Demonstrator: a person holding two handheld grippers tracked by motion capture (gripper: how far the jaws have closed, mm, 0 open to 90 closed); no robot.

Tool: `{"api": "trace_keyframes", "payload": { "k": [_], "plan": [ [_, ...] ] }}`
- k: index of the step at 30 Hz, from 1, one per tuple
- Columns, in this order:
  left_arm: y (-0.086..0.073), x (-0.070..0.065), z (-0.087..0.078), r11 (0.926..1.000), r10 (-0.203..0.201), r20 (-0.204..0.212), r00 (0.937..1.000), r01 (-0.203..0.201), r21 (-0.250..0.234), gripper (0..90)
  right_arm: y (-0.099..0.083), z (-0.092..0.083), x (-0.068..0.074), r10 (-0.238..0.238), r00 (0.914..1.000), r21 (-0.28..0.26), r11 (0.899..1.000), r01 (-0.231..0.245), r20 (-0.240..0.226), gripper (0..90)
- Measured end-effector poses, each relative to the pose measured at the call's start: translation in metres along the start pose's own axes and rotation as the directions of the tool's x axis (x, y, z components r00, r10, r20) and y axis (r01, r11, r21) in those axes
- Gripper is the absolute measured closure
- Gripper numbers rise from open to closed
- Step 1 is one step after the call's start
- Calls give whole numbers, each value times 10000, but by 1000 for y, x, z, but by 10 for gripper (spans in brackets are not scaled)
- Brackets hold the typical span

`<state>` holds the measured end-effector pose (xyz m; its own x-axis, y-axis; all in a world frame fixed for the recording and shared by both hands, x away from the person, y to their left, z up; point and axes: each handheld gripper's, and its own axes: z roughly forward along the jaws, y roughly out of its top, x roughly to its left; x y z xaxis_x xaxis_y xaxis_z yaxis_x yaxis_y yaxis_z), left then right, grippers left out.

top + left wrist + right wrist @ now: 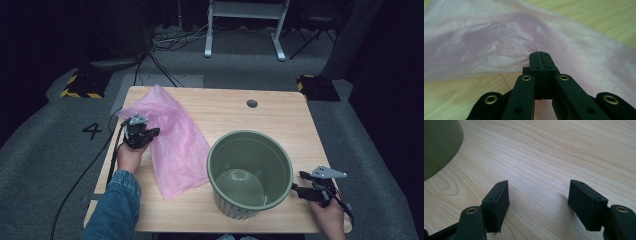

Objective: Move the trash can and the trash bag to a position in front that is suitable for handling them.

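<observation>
Denim sleeve, left gripper: jaws clamped on pink plastic bag, spread on table left of green bin. Right gripper: spread wide, idle beside bin. Step judged: bag pickup; next, mouth opened over bin.

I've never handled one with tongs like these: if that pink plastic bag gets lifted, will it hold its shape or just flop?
Probably flop: the pink bag is thin, see-through and wrinkled, and it bunches into creases where the left gripper pinches it. It looks very light, so it should lift easily and drape. The film seems glossy, so it may slip.
</observation>
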<state>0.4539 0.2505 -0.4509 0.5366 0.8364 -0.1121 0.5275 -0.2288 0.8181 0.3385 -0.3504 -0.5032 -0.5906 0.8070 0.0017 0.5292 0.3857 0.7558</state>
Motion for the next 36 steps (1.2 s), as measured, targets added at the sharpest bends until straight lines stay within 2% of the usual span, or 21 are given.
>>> {"api": "trace_keyframes", "payload": {
  "k": [5,9,15,17,28,36],
  "plan": [
    [12,-11,-23,9963,319,507,9982,-277,-811,895,0,0,0,3,10000,0,10000,-3,-1,331],
    [20,-20,-37,9907,722,601,9956,-646,-1197,894,0,0,0,0,10000,5,10000,0,2,330],
    [35,-31,-59,9788,916,985,9909,-714,-1922,894,0,0,0,-1,10000,5,10000,1,3,330],
    [39,-33,-64,9748,996,970,9903,-775,-2090,894,0,0,0,-4,10000,3,10000,4,4,330],
    [60,-47,-93,9595,1396,1078,9843,-1076,-2602,894,0,0,0,-13,10000,4,10000,13,5,330],
    [72,-59,-113,9544,1627,1070,9809,-1289,-2694,894,0,0,0,-12,10000,5,10000,12,3,330]
  ]
}}
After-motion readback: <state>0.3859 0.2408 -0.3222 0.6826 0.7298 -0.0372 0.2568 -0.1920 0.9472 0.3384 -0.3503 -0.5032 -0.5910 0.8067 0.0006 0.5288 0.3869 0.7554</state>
